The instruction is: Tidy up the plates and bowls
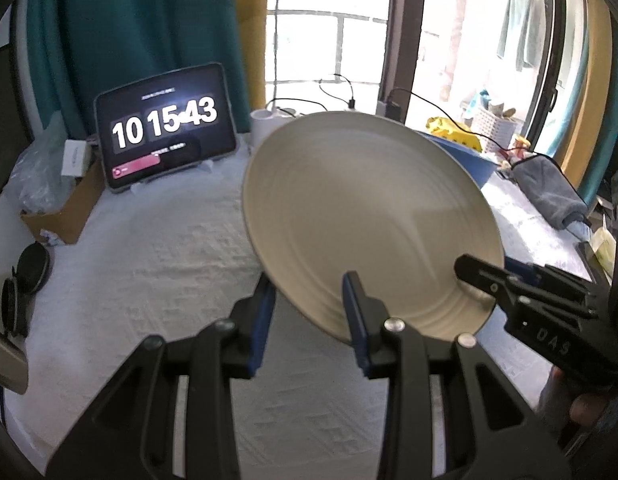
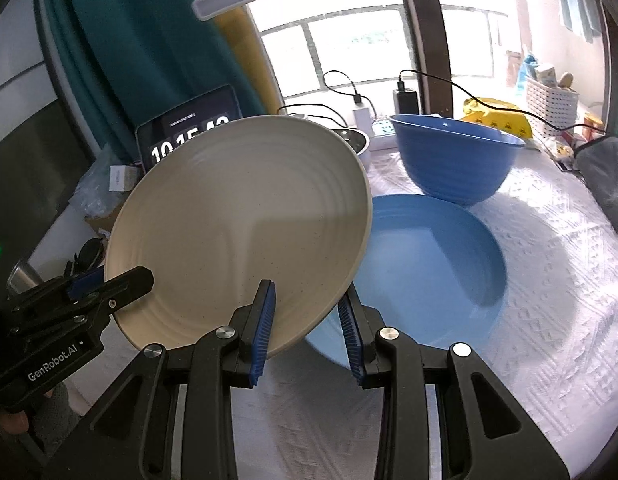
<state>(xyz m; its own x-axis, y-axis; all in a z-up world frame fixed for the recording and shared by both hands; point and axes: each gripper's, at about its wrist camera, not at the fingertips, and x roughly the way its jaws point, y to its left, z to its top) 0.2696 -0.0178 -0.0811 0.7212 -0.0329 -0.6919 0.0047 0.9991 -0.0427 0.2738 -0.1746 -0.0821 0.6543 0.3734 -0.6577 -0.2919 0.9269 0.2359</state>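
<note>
Left wrist view: cream ribbed plate (image 1: 369, 216) held tilted in the air above the white-clothed bench (image 1: 149, 264), near edge low, far edge raised toward the window. Left gripper (image 1: 309, 312) with its blue-padded jaws either side of the plate's near rim, one under it and one over its face; seemingly grasping that rim, though contact of both pads cannot be told for sure. Right gripper (image 1: 481, 280) reaching in from the right, jaws clamped on the plate's right-hand rim. Behind the plate, only a sliver of blue bowl (image 1: 465, 152) showing. Tablet (image 1: 167, 124) propped at the back left, reading 10 15 43; cardboard box (image 1: 65, 208) at the left edge; grey cloth (image 1: 549, 188) at the right.

Right wrist view: same cream ribbed plate (image 2: 245, 224) tilted, its lower right rim caught between the right gripper (image 2: 309, 312) jaws, closed on it. Left gripper (image 2: 109, 284) at the lower left, jaws pinching the plate's left rim. Light blue plate (image 2: 433, 268) lying flat on the bench (image 2: 549, 280) just beyond and below the cream one, partly hidden by it. Deep blue bowl (image 2: 457, 156) upright behind, touching or just beside the blue plate's far edge. Tablet (image 2: 185, 128) partly hidden behind the cream plate.
</note>
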